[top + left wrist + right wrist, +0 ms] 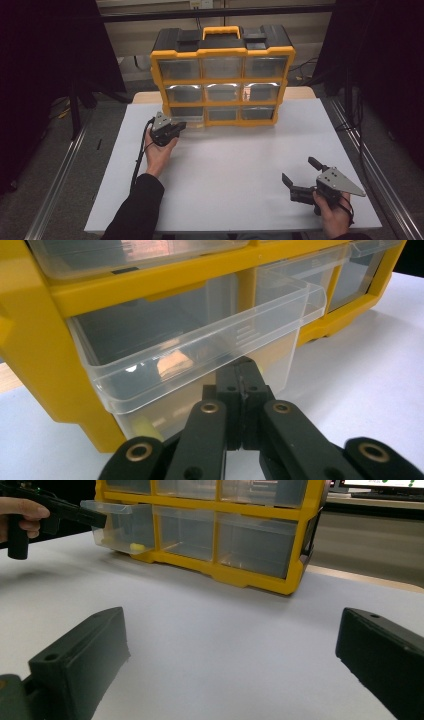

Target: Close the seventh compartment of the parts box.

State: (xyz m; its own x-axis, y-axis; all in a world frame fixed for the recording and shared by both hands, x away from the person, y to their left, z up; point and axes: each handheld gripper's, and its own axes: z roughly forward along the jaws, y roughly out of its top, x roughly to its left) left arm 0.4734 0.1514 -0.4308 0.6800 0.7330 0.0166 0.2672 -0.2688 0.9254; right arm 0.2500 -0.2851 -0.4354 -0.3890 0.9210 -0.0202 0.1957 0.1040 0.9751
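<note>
Left gripper (242, 385) is pinching shut on drawer (200, 347) lip; clear plastic, light, slick, prob. brittle. Right gripper (299, 176) is idling w/ jaws apart.

White table (230, 170); yellow drawer cabinet (222, 75) on it.

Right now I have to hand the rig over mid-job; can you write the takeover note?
Left gripper: shut, its tip at the front lip of the bottom-left drawer; whether it pinches the lip I cannot tell.
Right gripper: open, holding nothing, low over the white table near the front right.
Organizer: yellow, upright at the back of the table.
Done: bottom-left drawer pulled partly out; a small yellow item lies inside.
Left: probably finish opening it and deal with the contents; other drawers look closed.
</note>
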